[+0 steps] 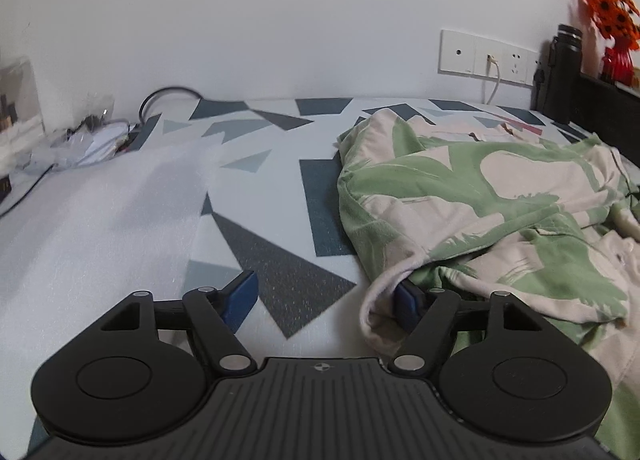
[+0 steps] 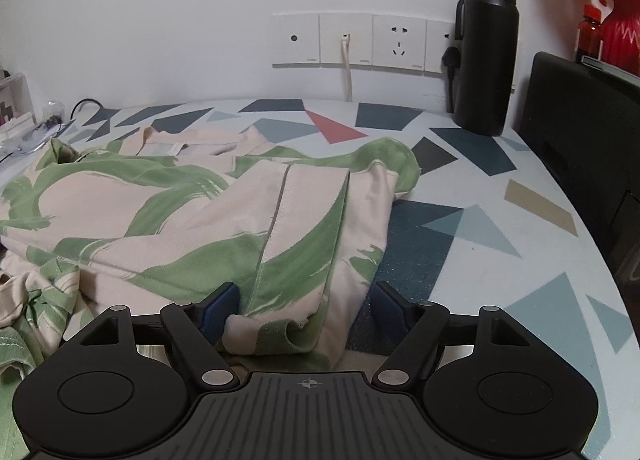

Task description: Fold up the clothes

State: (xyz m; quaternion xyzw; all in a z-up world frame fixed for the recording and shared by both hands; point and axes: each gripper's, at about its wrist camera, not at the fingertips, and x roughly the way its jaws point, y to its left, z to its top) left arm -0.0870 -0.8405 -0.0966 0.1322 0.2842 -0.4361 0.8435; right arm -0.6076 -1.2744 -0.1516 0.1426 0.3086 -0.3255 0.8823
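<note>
A cream and green patterned garment (image 1: 500, 200) lies crumpled on the right of the geometric-print tabletop (image 1: 272, 188). My left gripper (image 1: 326, 300) is open low over the table. Its right blue pad (image 1: 406, 302) is tucked under a cream sleeve cuff (image 1: 380, 300), and its left pad (image 1: 242, 298) is over bare table. In the right wrist view the same garment (image 2: 180, 220) spreads to the left and centre. My right gripper (image 2: 302, 310) is open, and a folded edge of the garment (image 2: 288, 300) lies between its fingers.
A white cloth (image 1: 92, 220) covers the left of the table, with cables and clutter (image 1: 92, 136) behind it. At the back right stand a black flask (image 2: 486, 52), a black box (image 2: 580, 148) and red-orange flowers (image 1: 612, 20). Wall sockets (image 2: 360, 42) with a white cable are behind.
</note>
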